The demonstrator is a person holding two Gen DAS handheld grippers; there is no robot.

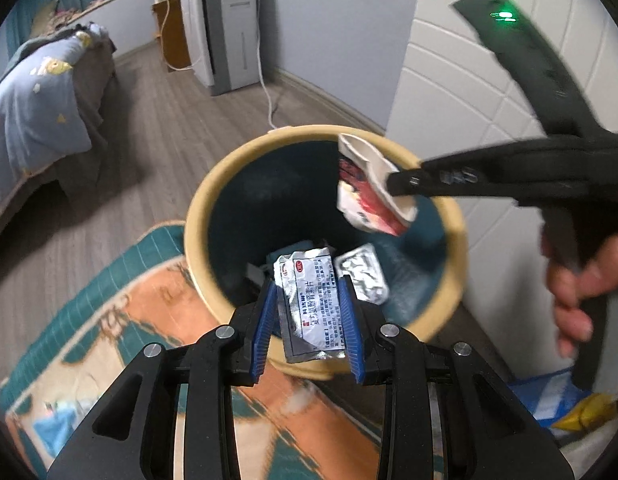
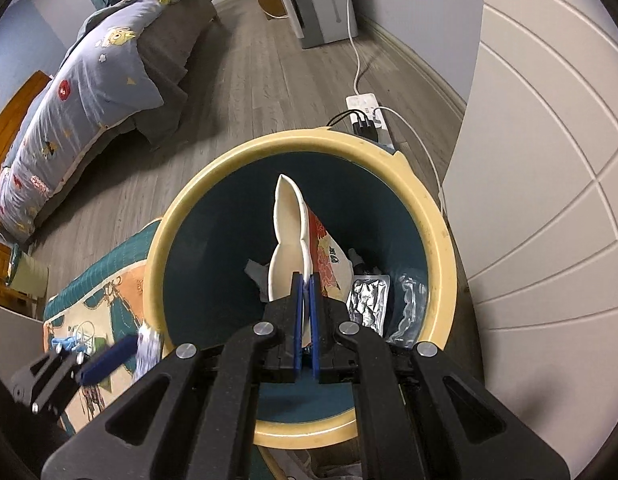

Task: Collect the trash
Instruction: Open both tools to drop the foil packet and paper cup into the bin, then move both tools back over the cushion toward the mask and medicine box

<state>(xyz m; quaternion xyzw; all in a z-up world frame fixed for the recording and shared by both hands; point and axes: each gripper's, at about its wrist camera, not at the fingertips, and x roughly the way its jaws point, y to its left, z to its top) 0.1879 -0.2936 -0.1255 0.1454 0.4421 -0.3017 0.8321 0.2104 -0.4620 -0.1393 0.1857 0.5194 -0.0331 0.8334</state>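
Both grippers hang over the open bin [image 1: 197, 216], the landmark here. The left gripper [image 1: 309, 300] clamps a silver medicine packet [image 1: 309, 300] between its blue pads just above the near rim of the bin. The right gripper [image 2: 307, 304] is squeezed tight on a crushed paper cup [image 2: 289, 240] with a red printed wrapper [image 2: 329, 264] stuck to it, held above the middle of the bin. Foil scraps [image 2: 367, 300] already lie at the bottom.

The packet is the likelier trouble: it sits so close to the near rim that, let go here, it may catch the edge and slide out onto the patterned mat [image 1: 121, 320] beside the bin. The wrapper looks loosely attached to the cup and could drift off sideways. The two grippers are near each other and could bump while releasing.
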